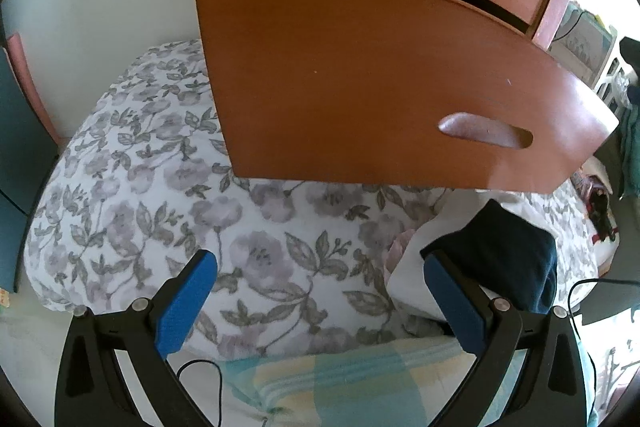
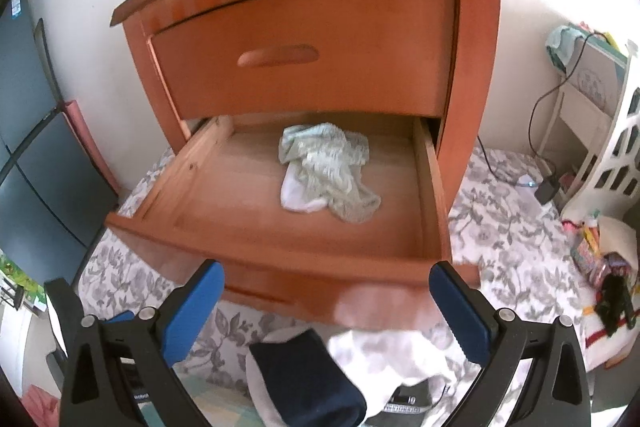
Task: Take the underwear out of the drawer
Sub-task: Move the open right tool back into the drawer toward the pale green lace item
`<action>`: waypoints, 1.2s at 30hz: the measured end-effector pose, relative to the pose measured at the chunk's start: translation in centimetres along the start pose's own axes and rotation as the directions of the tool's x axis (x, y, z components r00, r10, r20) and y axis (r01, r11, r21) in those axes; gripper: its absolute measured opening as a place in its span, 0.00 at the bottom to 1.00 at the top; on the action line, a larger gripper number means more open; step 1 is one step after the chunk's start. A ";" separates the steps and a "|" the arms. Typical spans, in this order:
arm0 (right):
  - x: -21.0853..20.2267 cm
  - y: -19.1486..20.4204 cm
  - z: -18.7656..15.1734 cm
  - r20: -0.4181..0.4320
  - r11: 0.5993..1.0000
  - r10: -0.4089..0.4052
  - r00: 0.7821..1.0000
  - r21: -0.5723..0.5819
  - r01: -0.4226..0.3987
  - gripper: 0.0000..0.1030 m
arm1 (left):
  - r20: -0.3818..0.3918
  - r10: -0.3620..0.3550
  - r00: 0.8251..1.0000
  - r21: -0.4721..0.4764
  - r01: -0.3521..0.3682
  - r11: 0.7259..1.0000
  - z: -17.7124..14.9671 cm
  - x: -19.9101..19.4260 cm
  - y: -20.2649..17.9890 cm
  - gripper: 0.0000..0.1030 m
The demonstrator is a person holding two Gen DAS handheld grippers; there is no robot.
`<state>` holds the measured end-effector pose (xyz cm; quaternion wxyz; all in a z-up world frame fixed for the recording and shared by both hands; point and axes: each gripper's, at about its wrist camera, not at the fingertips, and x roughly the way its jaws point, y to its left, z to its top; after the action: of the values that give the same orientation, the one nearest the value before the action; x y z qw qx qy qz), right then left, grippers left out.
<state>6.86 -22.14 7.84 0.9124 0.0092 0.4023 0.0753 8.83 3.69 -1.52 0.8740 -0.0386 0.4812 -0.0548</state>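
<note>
My right gripper [image 2: 326, 307] hangs wide apart and empty, tilted down over the front edge of the pulled-out lower drawer [image 2: 280, 267]. The pale green underwear [image 2: 328, 171] lies crumpled at frame centre on the drawer floor. My left gripper [image 1: 320, 295], equally wide and empty, points at the drawer front from lower down.

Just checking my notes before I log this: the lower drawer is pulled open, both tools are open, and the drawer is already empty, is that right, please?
Not quite: the drawer is not empty. The right wrist view shows pale green and white underwear lying on its floor. The rest holds: the lower drawer is pulled open, and the left tool and right tool are both open.
</note>
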 end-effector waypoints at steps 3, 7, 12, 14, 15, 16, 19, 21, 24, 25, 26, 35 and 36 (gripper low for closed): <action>0.6 0.1 1.3 0.014 1.000 -0.002 1.000 -0.008 0.002 1.00 | 0.015 -0.004 1.000 0.005 0.004 1.000 0.4 0.5 0.2 1.00; 1.9 0.3 2.7 0.005 1.000 0.005 1.000 -0.026 -0.004 1.00 | 0.043 -0.016 0.999 0.019 0.016 1.000 1.0 1.0 0.3 1.00; 4.2 0.6 4.4 -0.033 0.998 0.009 0.999 -0.054 -0.011 1.00 | 0.052 -0.033 0.998 0.038 0.031 0.999 1.3 2.2 0.3 1.00; 5.1 0.8 5.0 -0.049 0.998 0.015 0.999 -0.068 -0.019 1.00 | 0.040 -0.043 0.998 0.038 0.042 0.998 1.3 2.8 0.3 1.00; 5.6 0.9 5.4 -0.060 0.997 0.017 0.998 -0.077 -0.021 1.00 | 0.034 -0.047 0.998 0.038 0.046 0.998 1.3 3.1 0.3 1.00; 6.1 1.0 5.9 -0.072 0.996 0.017 0.997 -0.087 -0.024 1.00 | 0.028 -0.049 0.998 0.041 0.048 0.998 1.2 3.4 0.3 1.00; 7.4 1.4 6.8 -0.100 0.992 0.019 0.995 -0.120 -0.031 1.00 | 0.017 -0.050 0.999 0.039 0.050 0.998 1.2 4.0 0.4 1.00; 8.4 1.8 7.5 -0.125 0.988 0.022 0.992 -0.152 -0.041 1.00 | 0.008 -0.044 0.999 0.026 0.044 0.999 1.2 4.4 0.6 1.00; 9.8 2.4 8.4 -0.154 0.980 0.014 0.988 -0.192 -0.044 1.00 | -0.001 -0.044 0.999 0.007 0.044 0.999 1.2 4.8 1.1 1.00; 10.4 2.5 8.7 -0.168 0.977 0.012 0.986 -0.207 -0.047 1.00 | -0.004 -0.045 0.999 0.001 0.045 0.999 1.2 4.9 1.2 1.00; 10.8 2.6 8.8 -0.177 0.976 0.011 0.984 -0.213 -0.049 1.00 | -0.009 -0.045 0.999 -0.005 0.045 0.999 1.1 5.1 1.4 1.00; 15.5 3.6 9.3 -0.308 0.945 -0.014 0.951 -0.314 -0.088 1.00 | -0.039 -0.057 0.998 -0.027 0.056 0.998 0.9 6.2 2.0 1.00; 15.9 3.6 9.3 -0.319 0.943 -0.017 0.948 -0.321 -0.092 1.00 | -0.041 -0.058 0.997 -0.029 0.056 0.998 0.9 6.3 2.1 1.00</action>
<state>23.80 -15.85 2.74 0.8225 -0.1491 0.5251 0.1601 13.05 4.92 -6.53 0.8612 -0.0635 0.4989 -0.0737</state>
